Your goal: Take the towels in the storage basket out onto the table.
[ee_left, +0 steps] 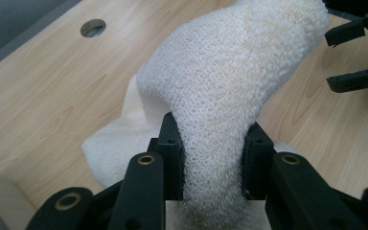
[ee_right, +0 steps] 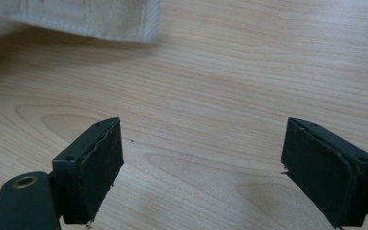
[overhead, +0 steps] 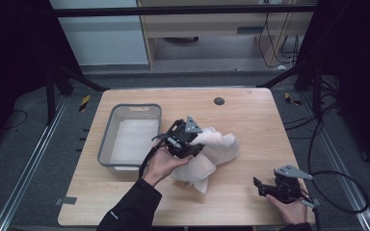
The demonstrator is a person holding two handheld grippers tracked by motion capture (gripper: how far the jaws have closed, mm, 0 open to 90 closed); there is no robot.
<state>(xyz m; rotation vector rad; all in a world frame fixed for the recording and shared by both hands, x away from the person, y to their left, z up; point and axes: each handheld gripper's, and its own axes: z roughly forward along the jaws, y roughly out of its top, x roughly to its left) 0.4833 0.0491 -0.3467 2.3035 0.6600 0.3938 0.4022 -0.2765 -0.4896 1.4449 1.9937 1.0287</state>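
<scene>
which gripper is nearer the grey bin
Left. The left gripper sits just right of the bin, clamped on the towel. The right gripper rests open near the table's front right corner, far from it.

The high view looks forward and down from above my side of the table (overhead: 250,108), taking in the whole tabletop, the floor around it and my forearms entering from the bottom edge. The left gripper view rides on my left gripper (ee_left: 211,158), looks along its jaws at close range, and faces across the white towel (ee_left: 230,72) toward my right gripper (ee_left: 352,57). The right gripper view looks along its own jaws, low over the wood. All three views share the towel and the surrounding tabletop.
</scene>
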